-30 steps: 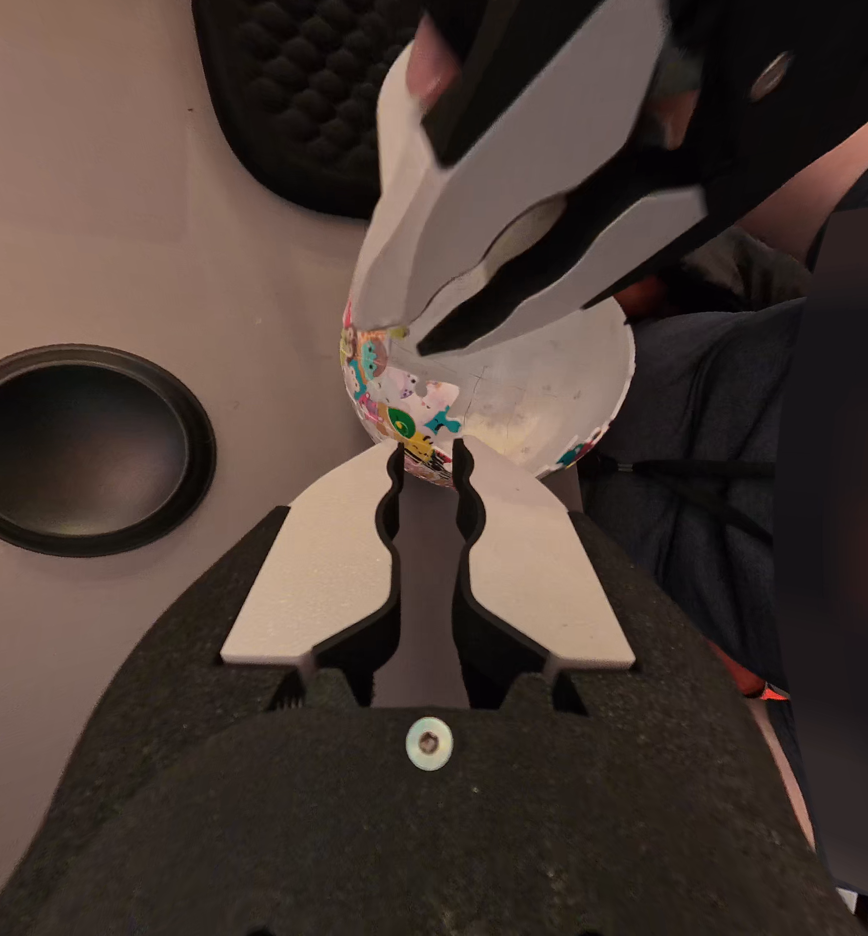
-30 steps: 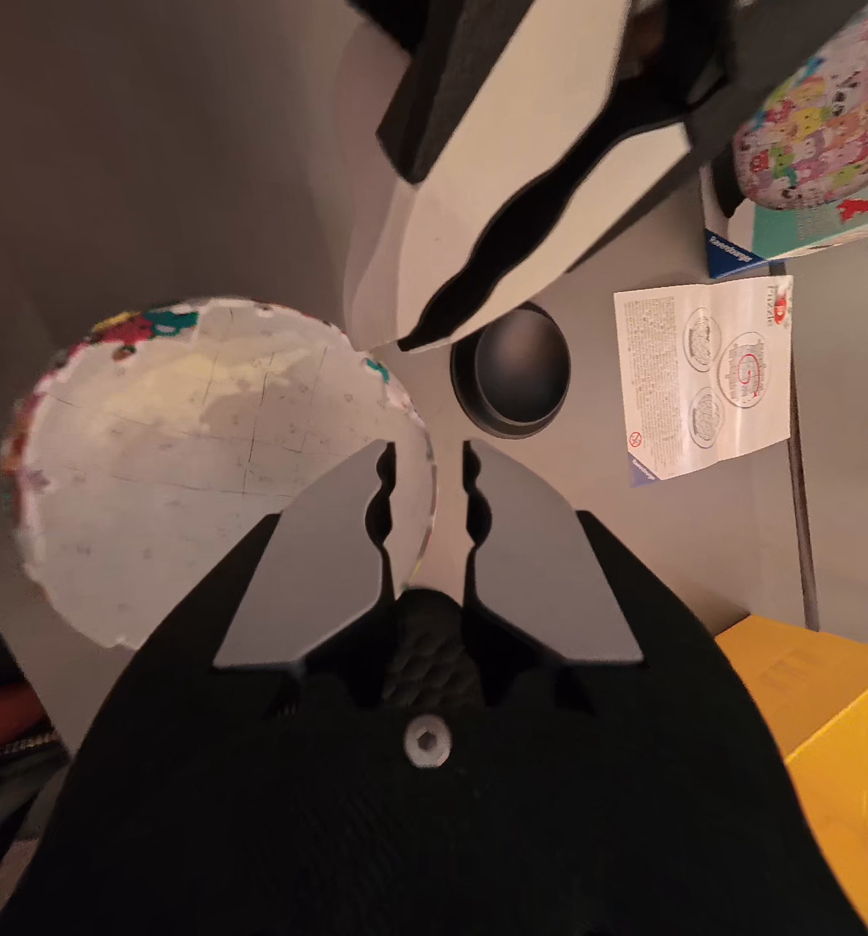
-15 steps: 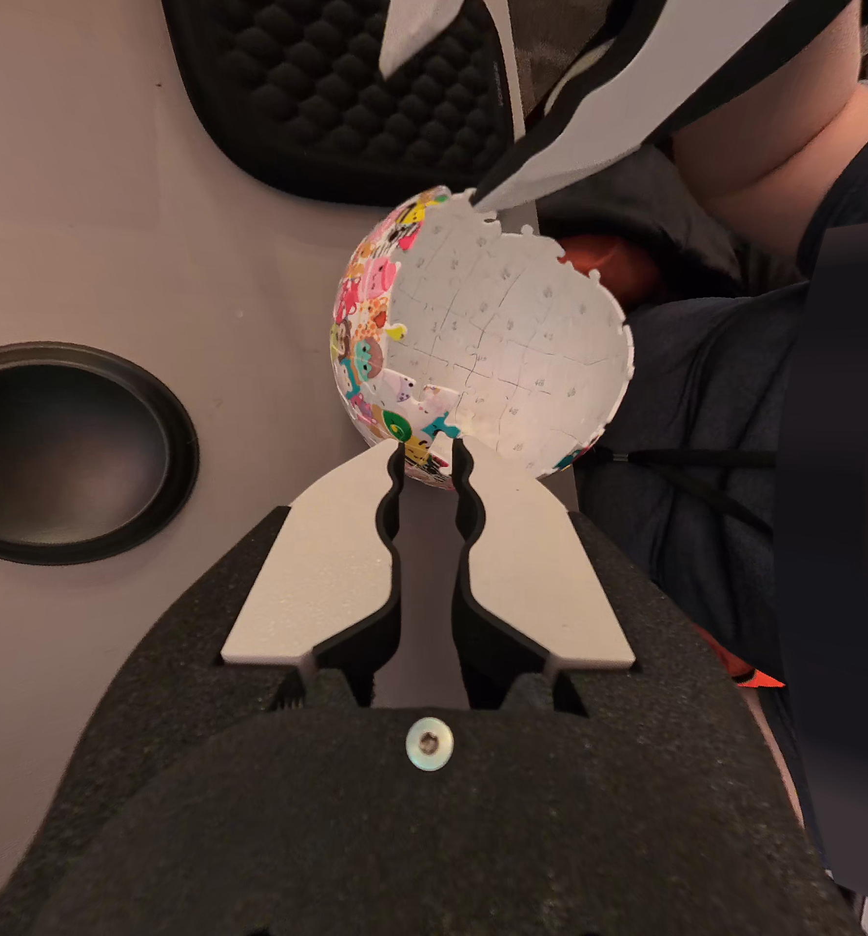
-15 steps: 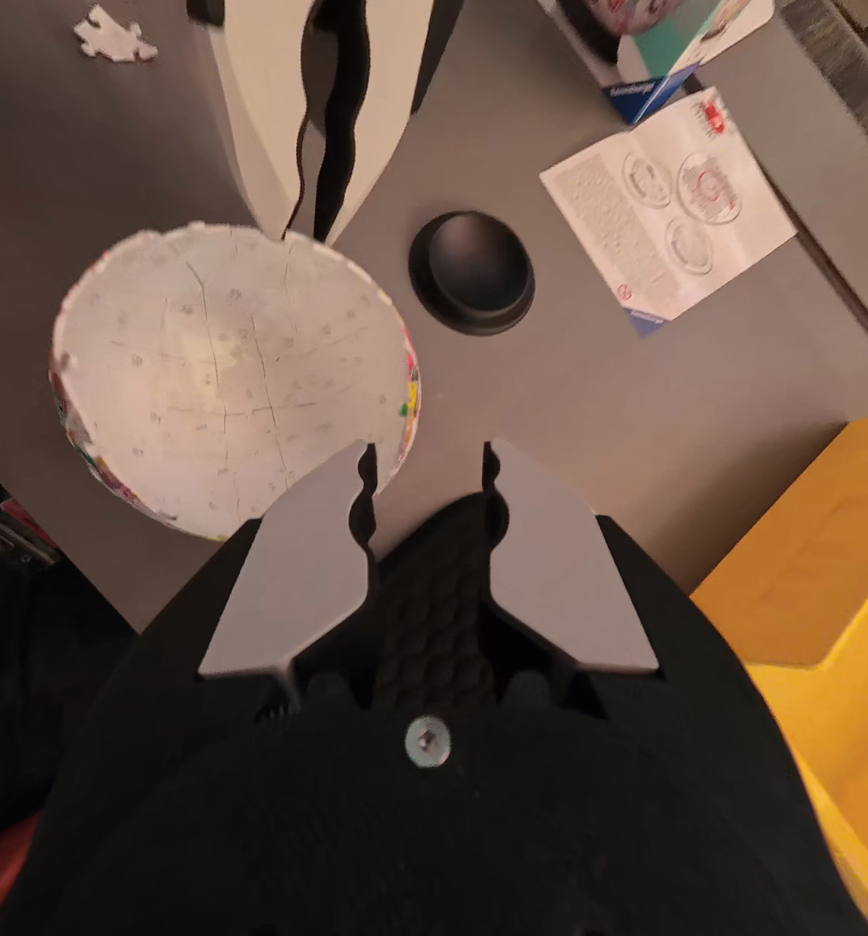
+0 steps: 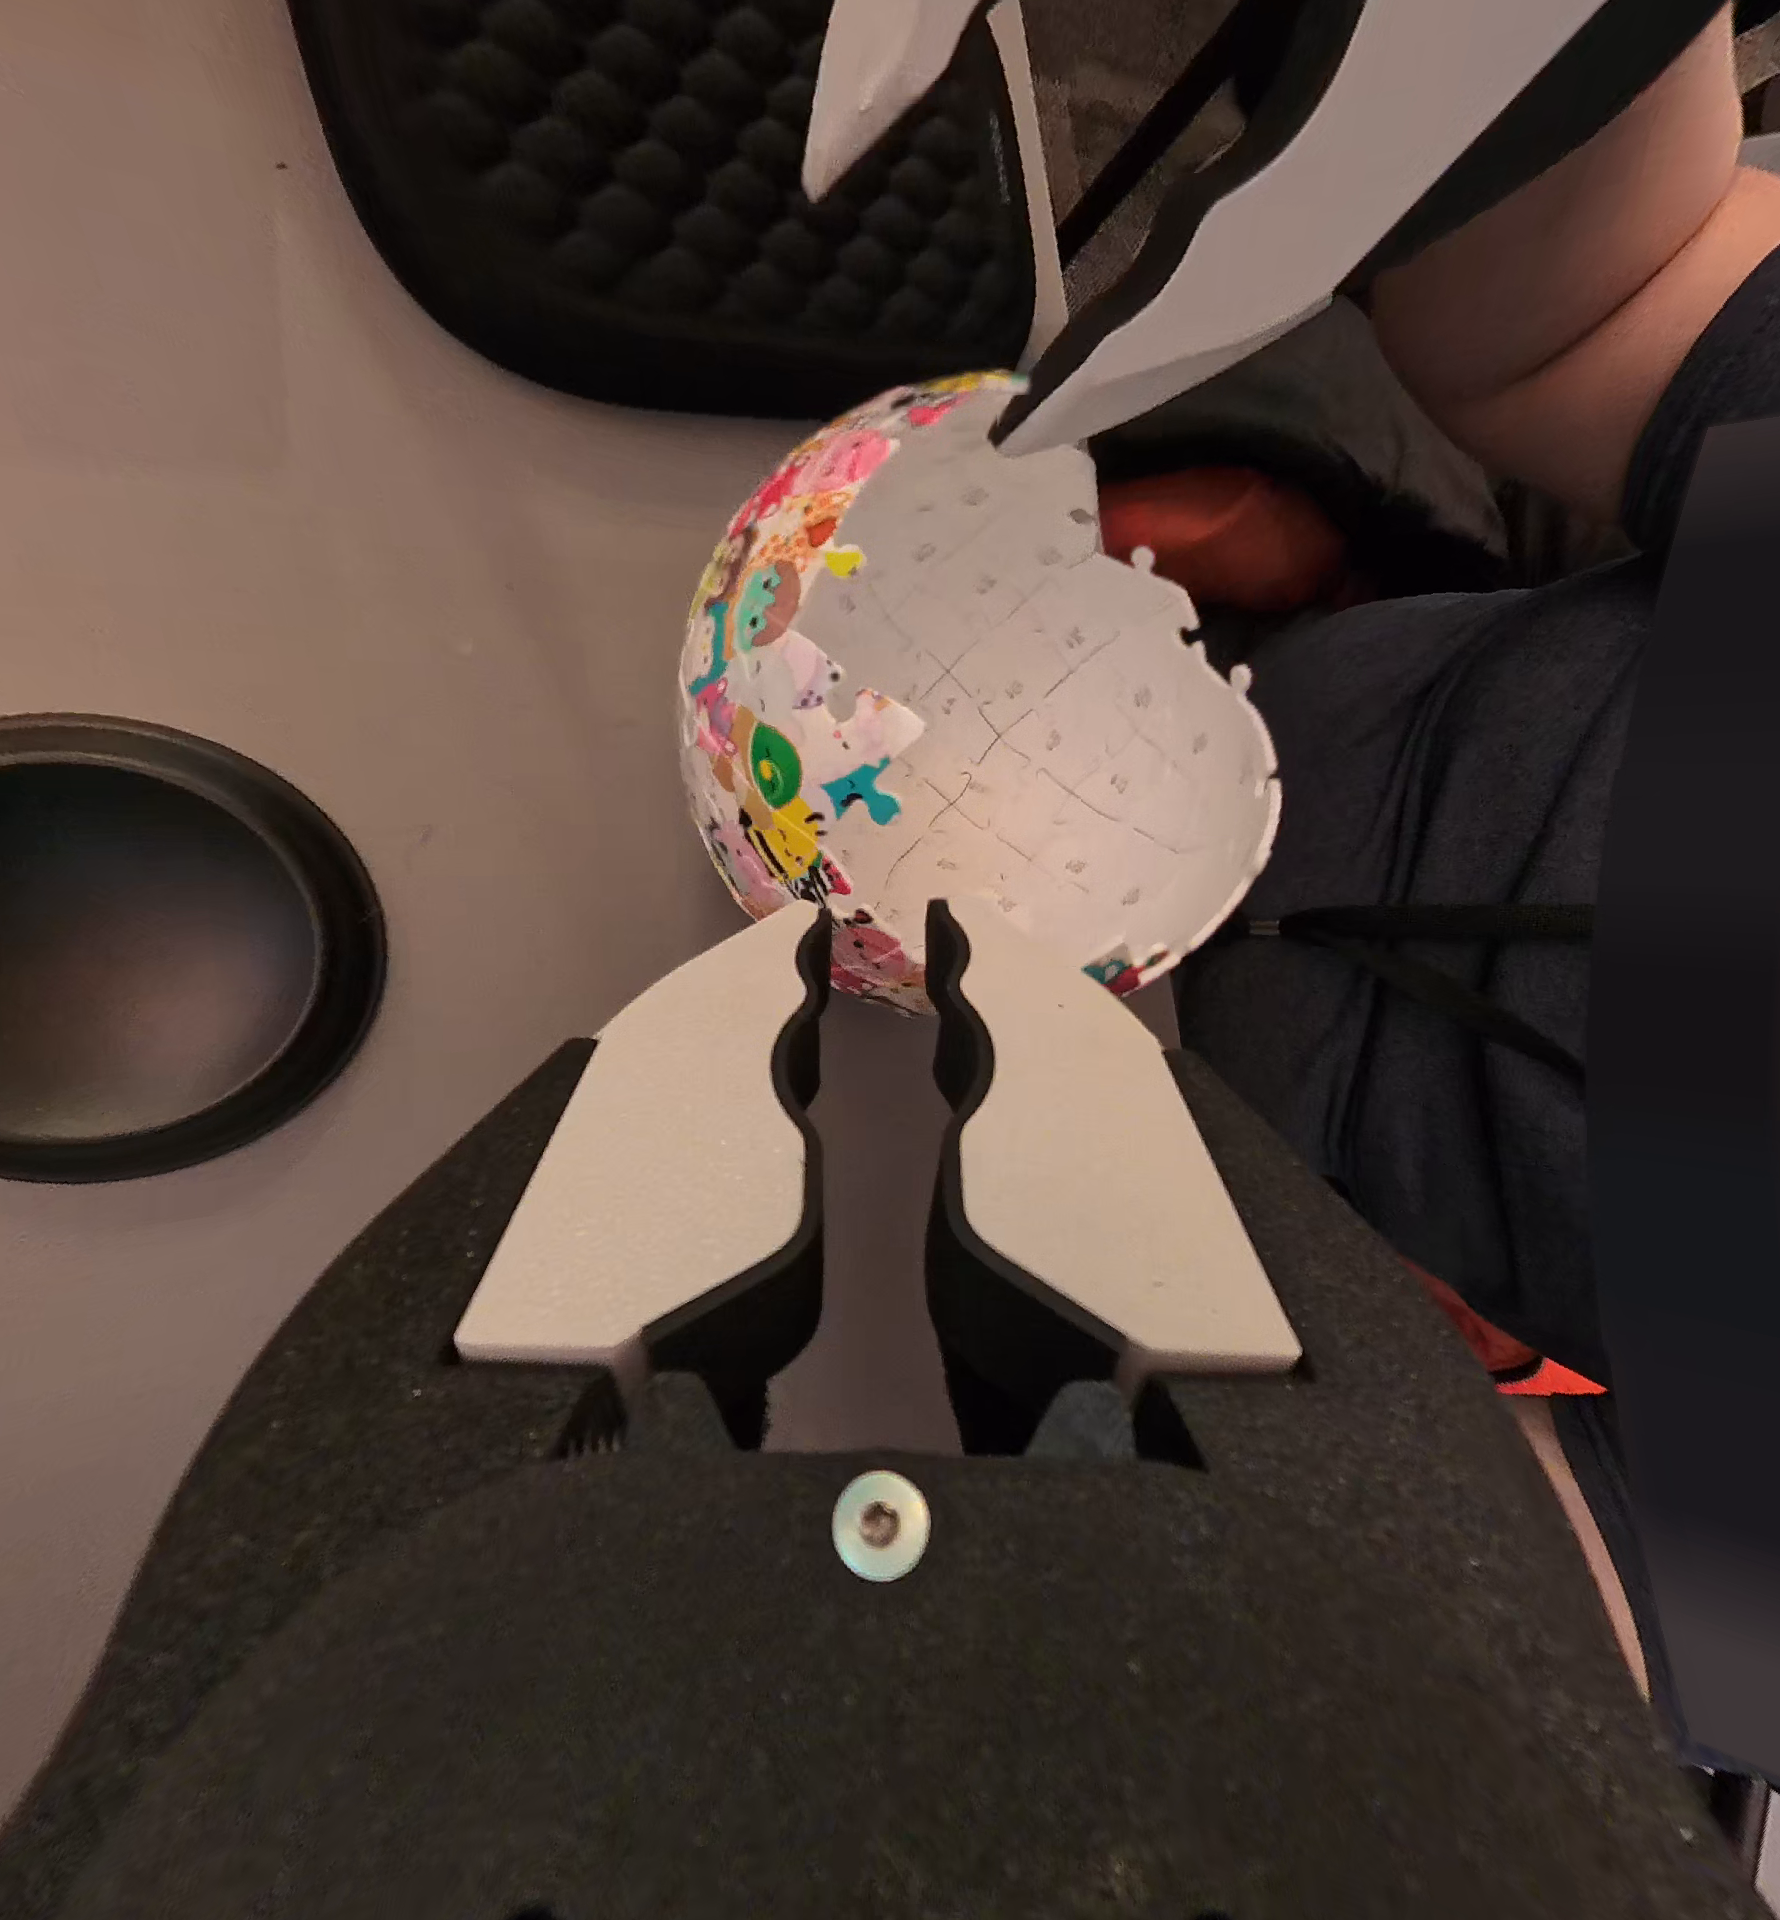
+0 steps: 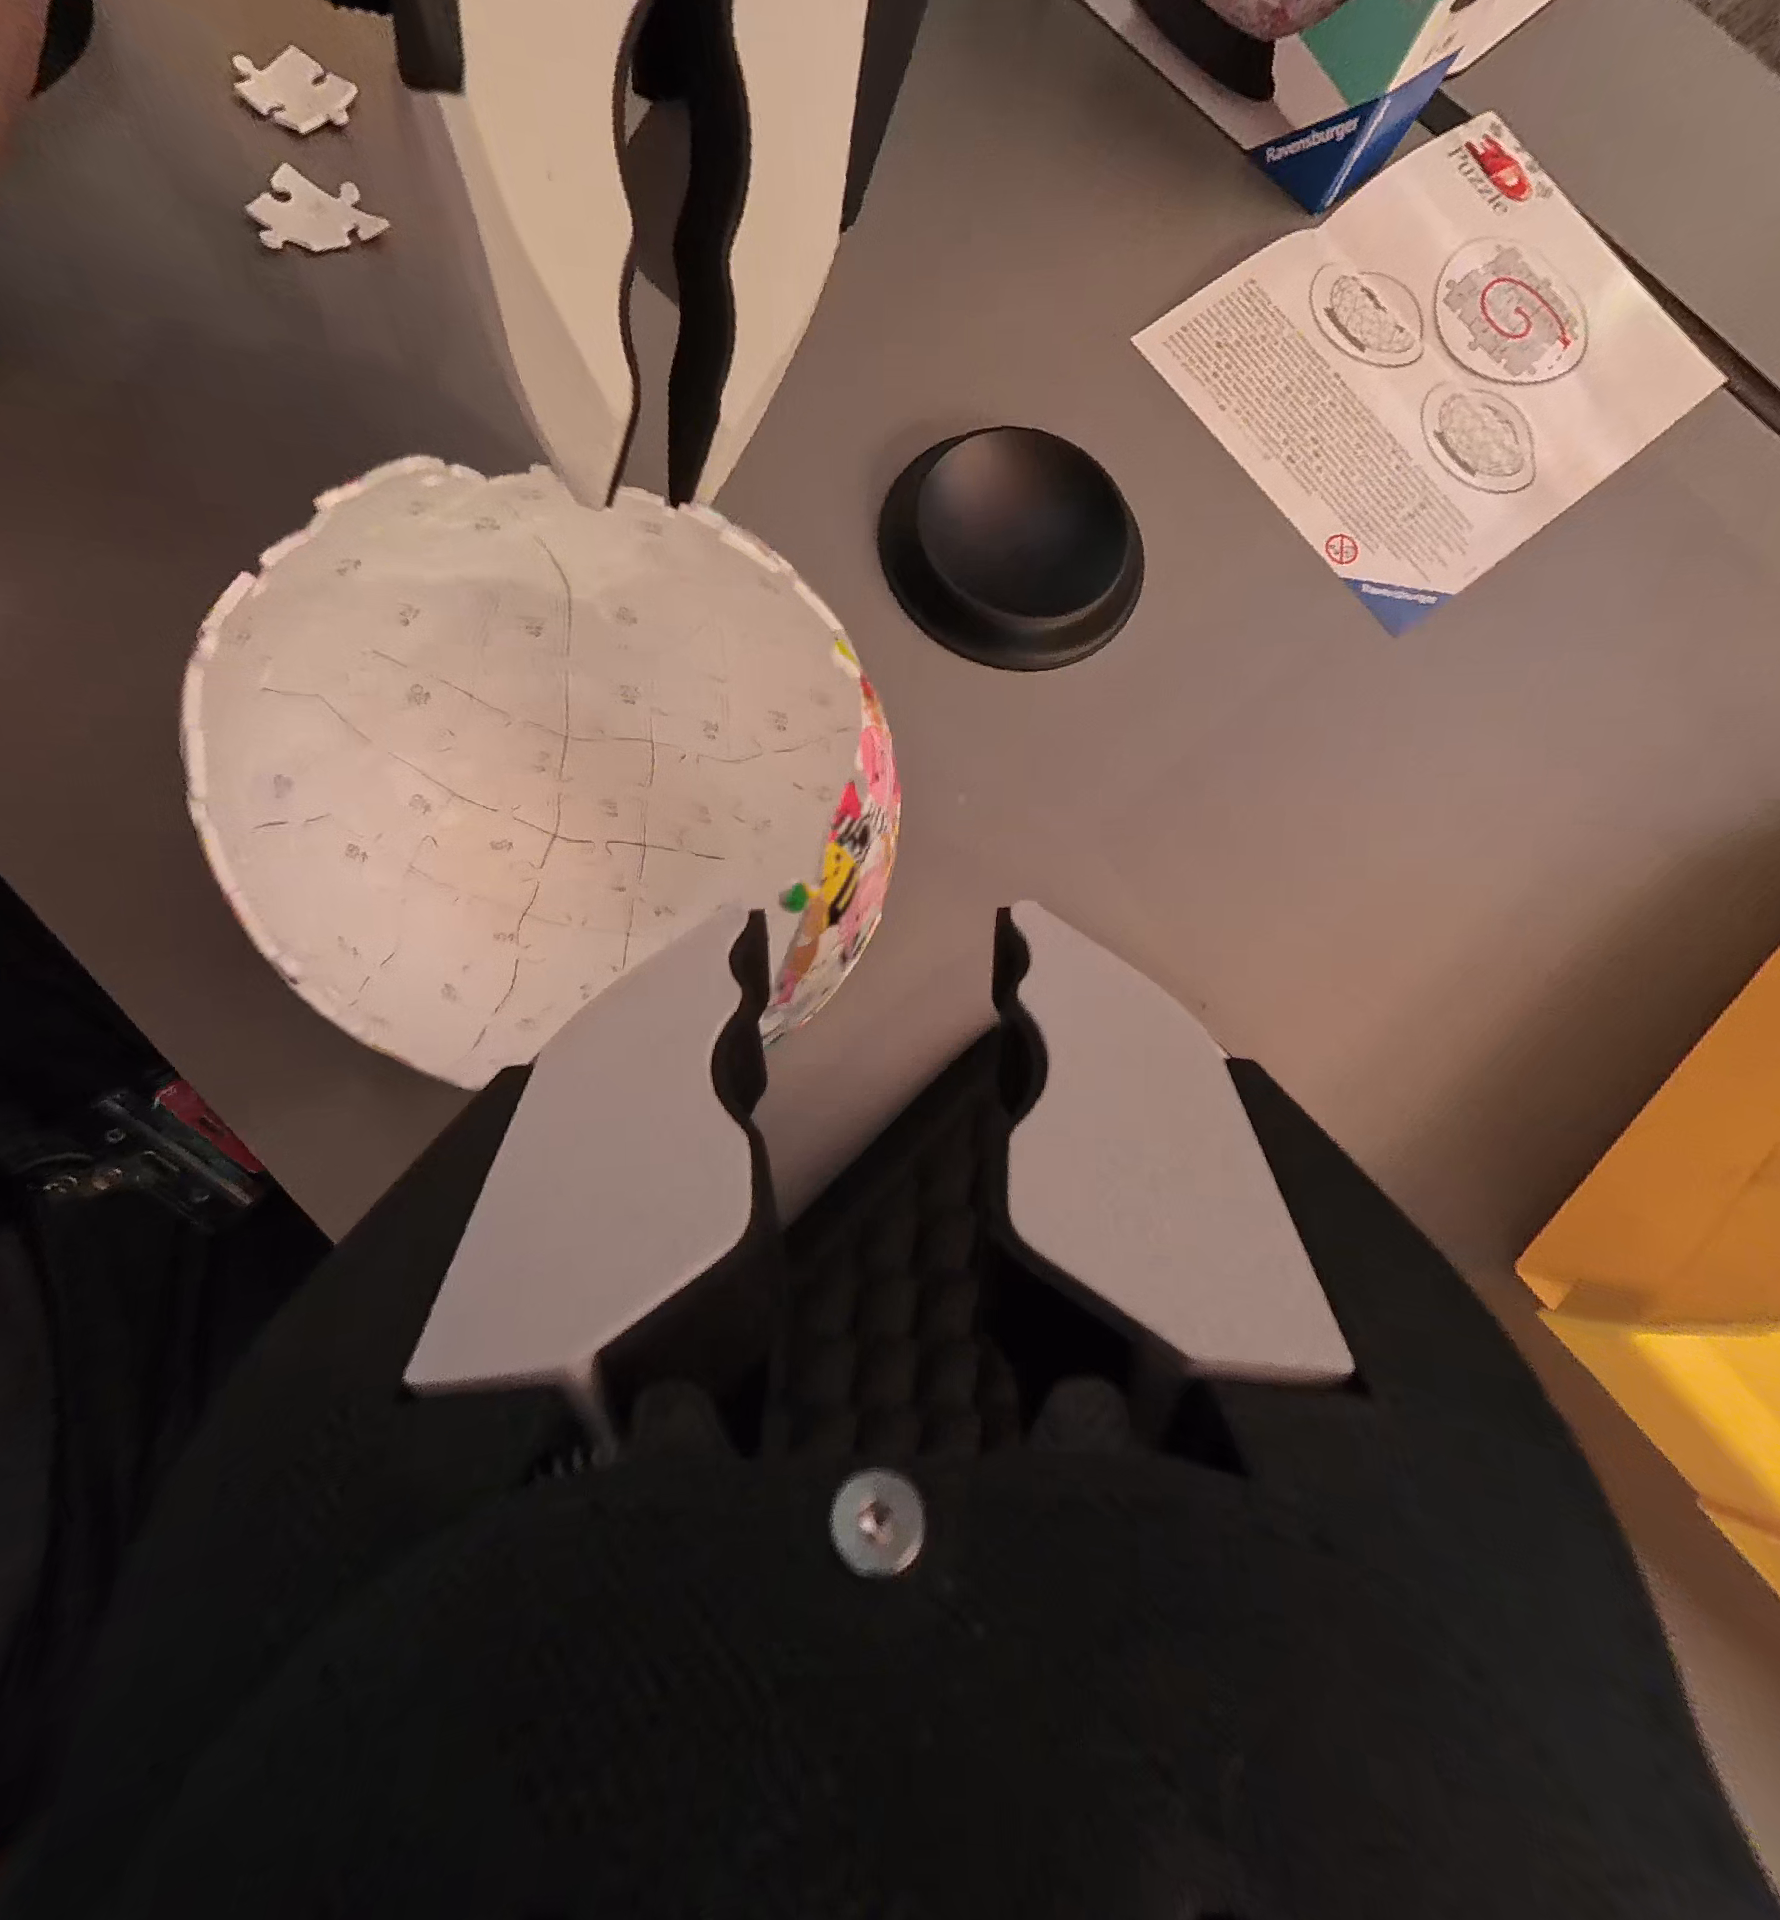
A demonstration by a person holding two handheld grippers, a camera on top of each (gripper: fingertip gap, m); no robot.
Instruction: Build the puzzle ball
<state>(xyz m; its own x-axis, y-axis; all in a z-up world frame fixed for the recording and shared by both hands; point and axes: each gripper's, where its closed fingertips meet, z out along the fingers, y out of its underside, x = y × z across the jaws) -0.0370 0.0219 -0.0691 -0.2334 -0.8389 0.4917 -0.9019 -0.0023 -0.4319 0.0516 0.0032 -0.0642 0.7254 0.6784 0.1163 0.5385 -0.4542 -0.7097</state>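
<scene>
Beside the black stand [image 6: 1011,551], the left gripper [image 5: 873,920] pinches the half-built puzzle ball [image 6: 512,758] by its rim while the right gripper [image 6: 873,920], spread and empty, likely must fetch a loose piece [image 6: 317,210] next.

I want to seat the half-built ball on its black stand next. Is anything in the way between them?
Nothing visible does. The puzzle ball, gripped at its rim by the left gripper, is beside the black stand with only bare table between them, and the stand's dish looks empty.
</scene>
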